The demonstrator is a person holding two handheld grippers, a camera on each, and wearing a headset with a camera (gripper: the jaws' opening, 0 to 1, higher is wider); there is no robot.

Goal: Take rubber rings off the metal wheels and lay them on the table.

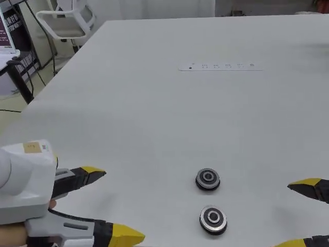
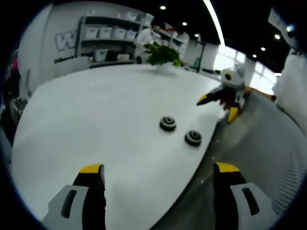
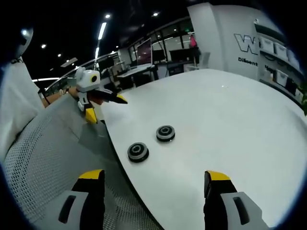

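Note:
Two metal wheels with black rubber rings around them lie flat on the white table (image 1: 154, 118), close to its near edge. The farther wheel (image 1: 207, 179) (image 2: 168, 123) (image 3: 165, 133) and the nearer wheel (image 1: 213, 219) (image 2: 193, 138) (image 3: 138, 152) sit close together but do not touch. My left gripper (image 1: 118, 205) (image 2: 158, 168) is open to their left, with nothing between its yellow-tipped fingers. Open and likewise holding nothing, my right gripper (image 1: 288, 215) (image 3: 153, 175) is to their right. Each gripper faces the other across the wheels: the right gripper (image 2: 225, 98) and the left gripper (image 3: 91, 96).
A flush socket panel (image 1: 221, 66) is set into the table farther back. A white chair (image 1: 67, 20) stands beyond the far left corner. A potted plant (image 2: 163, 52) sits at the table's far end. Grey mesh (image 3: 53, 153) lies below the near table edge.

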